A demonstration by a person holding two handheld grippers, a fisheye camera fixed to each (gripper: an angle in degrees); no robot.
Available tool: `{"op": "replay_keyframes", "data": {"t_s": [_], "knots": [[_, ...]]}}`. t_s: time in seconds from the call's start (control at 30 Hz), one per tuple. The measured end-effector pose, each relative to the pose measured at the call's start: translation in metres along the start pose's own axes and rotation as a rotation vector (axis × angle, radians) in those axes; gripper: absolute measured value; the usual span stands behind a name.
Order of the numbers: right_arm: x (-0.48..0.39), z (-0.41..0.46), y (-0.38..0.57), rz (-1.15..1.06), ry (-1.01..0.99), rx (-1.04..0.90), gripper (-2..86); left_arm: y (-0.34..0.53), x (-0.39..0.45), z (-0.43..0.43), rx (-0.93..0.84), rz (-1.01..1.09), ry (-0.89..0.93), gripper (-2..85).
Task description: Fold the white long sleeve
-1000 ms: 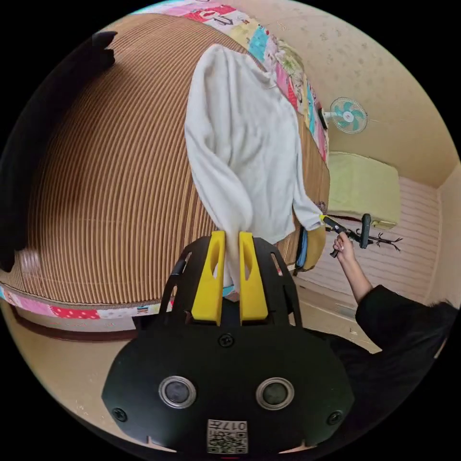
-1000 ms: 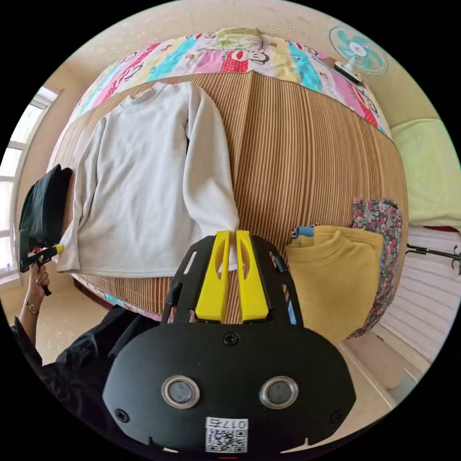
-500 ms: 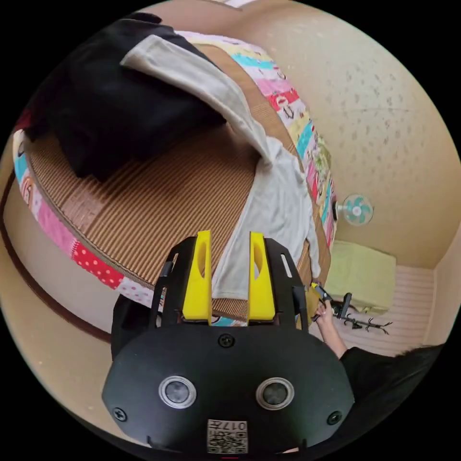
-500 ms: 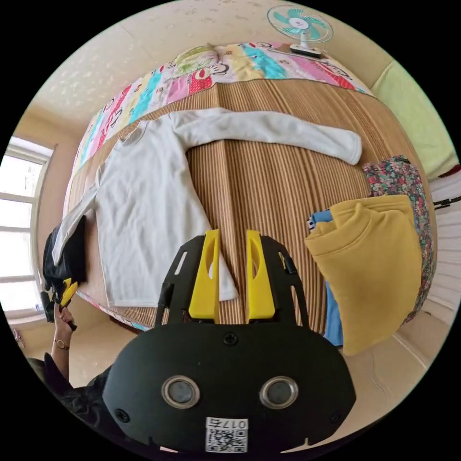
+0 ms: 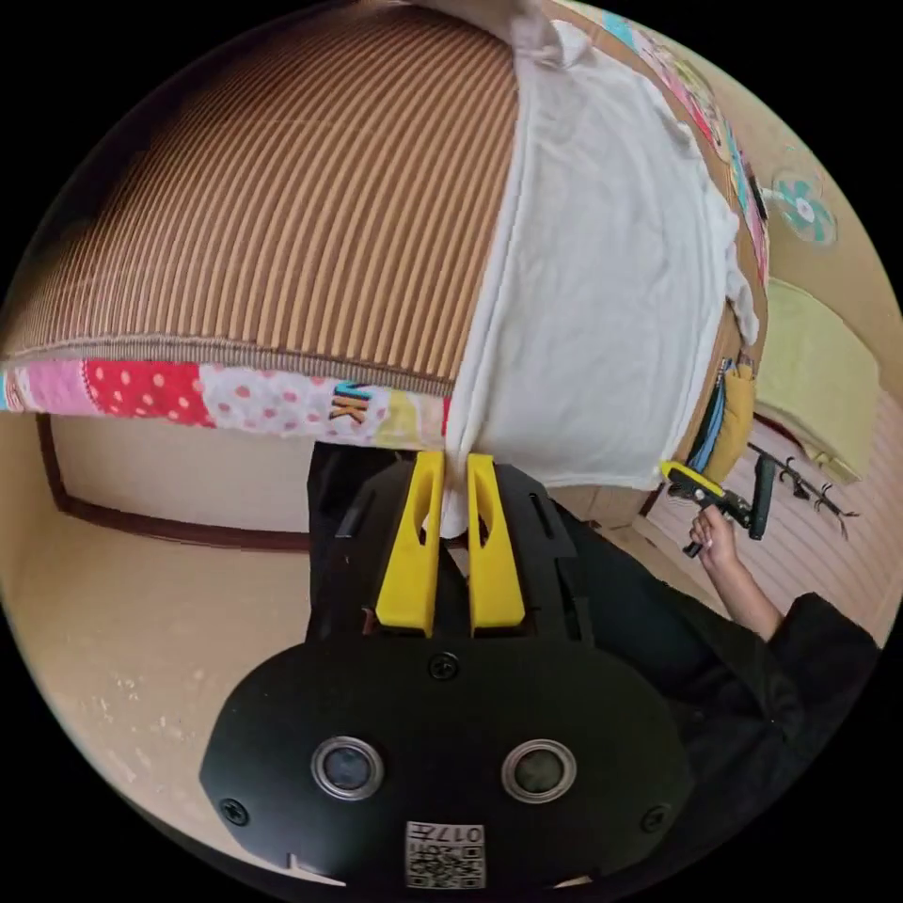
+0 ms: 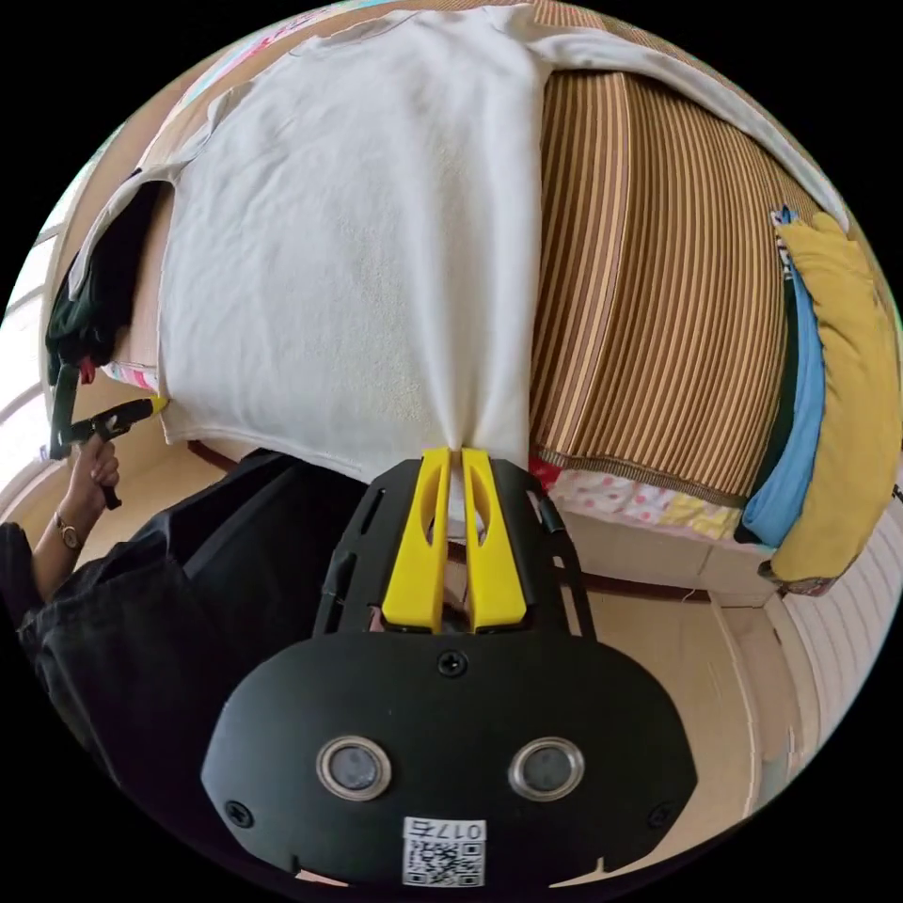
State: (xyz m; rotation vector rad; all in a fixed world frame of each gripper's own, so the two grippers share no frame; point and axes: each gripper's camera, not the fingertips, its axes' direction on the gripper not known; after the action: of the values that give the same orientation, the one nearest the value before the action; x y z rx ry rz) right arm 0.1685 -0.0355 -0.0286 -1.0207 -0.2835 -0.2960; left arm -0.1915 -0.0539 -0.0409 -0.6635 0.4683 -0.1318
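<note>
- The white long sleeve (image 6: pixel 357 235) lies flat and front-down or front-up (we cannot tell which) on the ribbed brown mat (image 6: pixel 640 310) of the bed, its hem reaching the mat's near edge; the cloth looks soft and slightly fleecy.
- Our left gripper (image 5: pixel 450 480) has its yellow jaws closed on one hem corner, the fabric bunching into a narrow pleat between them, just over the bed's edge.
- Our right gripper (image 6: pixel 450 475) pinches the other hem corner the same way, jaws pressed together on gathered cloth.
- In the right gripper view, one sleeve runs out along the far edge of the mat toward the folded stack.
- That stack sits at the mat's side edge: a mustard-yellow sweater (image 6: pixel 847 395) over a blue garment (image 6: pixel 795 395).
- A patchwork quilt (image 5: pixel 216 395) with dotted and lettered squares shows under the mat's braided border.
- A dark garment (image 6: pixel 103 273) lies at the opposite edge, under the shirt's other sleeve.
- A teal fan (image 5: pixel 802 209) stands by the speckled wall.
</note>
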Motion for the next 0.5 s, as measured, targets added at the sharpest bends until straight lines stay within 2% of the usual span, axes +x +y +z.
{"op": "replay_keyframes", "data": {"t_s": [0.03,0.1,0.2,0.27,0.33,0.5], "knots": [[0.004,-0.002,0.004,0.021,-0.023,-0.008,2.2,0.003,-0.010,-0.013,0.056,-0.033,0.051,6.8],[0.019,-0.012,0.015,0.070,-0.091,0.003,1.5,0.005,-0.045,-0.075,0.364,-0.155,0.297,9.8],[0.031,-0.023,0.015,0.097,-0.114,-0.018,0.9,-0.021,-0.074,-0.138,0.687,-0.238,0.588,13.6],[0.035,-0.029,0.011,0.093,-0.128,-0.039,0.6,-0.047,-0.082,-0.164,0.836,-0.257,0.732,14.9],[0.039,-0.038,0.007,0.078,-0.160,-0.036,0.5,-0.076,-0.084,-0.179,0.901,-0.319,0.797,14.4],[0.061,-0.067,0.021,0.133,-0.237,0.005,0.5,-0.109,-0.081,-0.181,0.837,-0.757,0.690,4.4]]}}
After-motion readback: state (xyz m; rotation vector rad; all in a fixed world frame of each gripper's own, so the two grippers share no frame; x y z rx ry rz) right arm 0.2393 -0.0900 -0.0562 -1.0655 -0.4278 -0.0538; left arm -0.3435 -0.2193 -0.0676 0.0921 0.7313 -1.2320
